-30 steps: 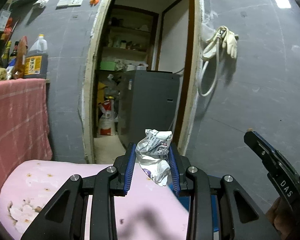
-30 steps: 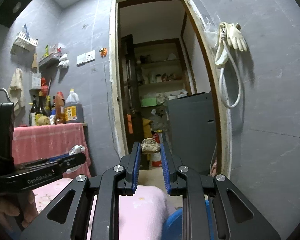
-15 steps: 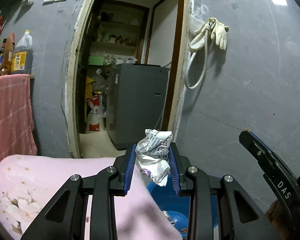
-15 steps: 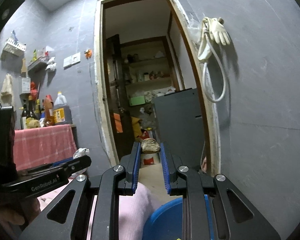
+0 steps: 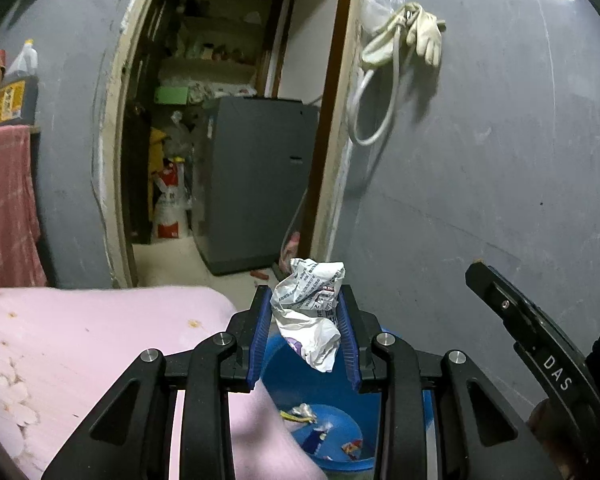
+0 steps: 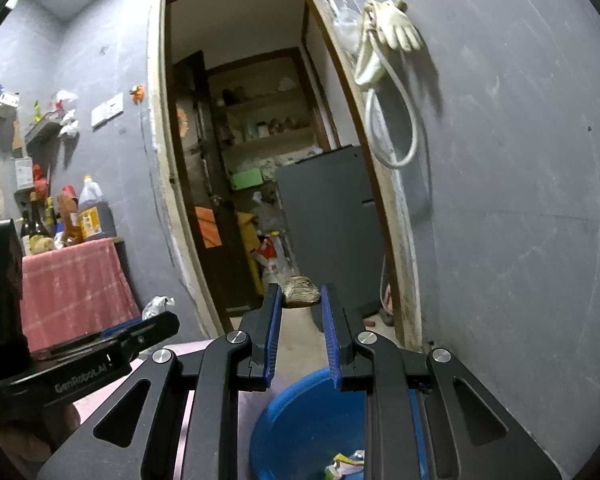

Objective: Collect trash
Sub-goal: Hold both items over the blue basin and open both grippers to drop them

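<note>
My left gripper (image 5: 303, 300) is shut on a crumpled white printed wrapper (image 5: 308, 304) that hangs down between its blue pads, over the near rim of a blue bin (image 5: 324, 440) holding several scraps. My right gripper (image 6: 300, 296) is shut on a small brown crumpled lump (image 6: 300, 291) pinched at its fingertips, above and short of the same blue bin (image 6: 300, 428). The right gripper's black body (image 5: 540, 344) shows at the right edge of the left wrist view. The left gripper (image 6: 100, 356) shows at the lower left of the right wrist view, with the wrapper (image 6: 158, 306) at its tip.
A pink cushioned surface (image 5: 100, 340) lies left of the bin. A grey wall (image 5: 500, 160) with a hanging hose and glove (image 5: 420, 36) stands on the right. An open doorway (image 5: 228, 120) leads to a storeroom with a grey appliance (image 5: 256, 184). A red-cloth table with bottles (image 6: 68, 272) stands left.
Both grippers have moved rightward and down toward the blue bin, which now shows more of its inside. Each still holds its piece of trash.
</note>
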Tool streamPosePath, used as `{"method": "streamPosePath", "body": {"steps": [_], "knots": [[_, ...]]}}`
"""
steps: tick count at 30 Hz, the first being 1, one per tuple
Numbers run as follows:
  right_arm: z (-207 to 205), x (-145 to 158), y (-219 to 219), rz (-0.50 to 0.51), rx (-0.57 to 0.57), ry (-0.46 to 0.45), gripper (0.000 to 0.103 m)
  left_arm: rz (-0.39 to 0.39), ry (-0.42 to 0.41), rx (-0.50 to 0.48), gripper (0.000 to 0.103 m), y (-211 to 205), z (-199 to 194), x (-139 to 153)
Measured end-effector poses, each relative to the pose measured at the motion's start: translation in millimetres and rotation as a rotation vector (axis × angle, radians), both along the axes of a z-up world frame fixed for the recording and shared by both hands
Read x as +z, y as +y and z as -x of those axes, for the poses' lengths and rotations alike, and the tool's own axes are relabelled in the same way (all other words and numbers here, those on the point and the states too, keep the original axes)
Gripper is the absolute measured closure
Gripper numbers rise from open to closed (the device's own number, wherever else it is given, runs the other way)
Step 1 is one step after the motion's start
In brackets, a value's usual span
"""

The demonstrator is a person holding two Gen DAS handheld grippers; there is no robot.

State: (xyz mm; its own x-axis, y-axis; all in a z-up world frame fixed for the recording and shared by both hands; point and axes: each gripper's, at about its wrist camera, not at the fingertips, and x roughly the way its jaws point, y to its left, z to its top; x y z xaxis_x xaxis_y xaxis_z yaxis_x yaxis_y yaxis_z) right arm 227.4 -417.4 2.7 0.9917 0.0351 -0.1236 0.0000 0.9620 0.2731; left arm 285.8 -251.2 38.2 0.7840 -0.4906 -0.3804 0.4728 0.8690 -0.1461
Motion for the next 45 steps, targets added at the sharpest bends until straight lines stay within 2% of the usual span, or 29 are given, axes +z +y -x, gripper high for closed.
{"method": "streamPosePath", "body": {"steps": [17,30,35,39,45], "knots": [[-18,-27,-20,-0.045,-0.013,0.156,0.085,-0.048,0.176,-0.039,0.075,-26,-22,-46],[-31,-41,-25,-0.076,-0.005,0.259,0.084,-0.087,0.286,-0.05,0.073,-30,-34,-67],[-32,-43,-26,-0.084,-0.008,0.276,0.081,-0.084,0.304,-0.048,0.063,-28,-38,-69],[-33,-43,-27,-0.085,-0.01,0.28,0.074,-0.08,0.312,-0.043,0.06,-26,-40,-69],[-33,-43,-28,-0.084,-0.014,0.28,0.072,-0.058,0.304,-0.022,0.052,-21,-38,-66]]}}
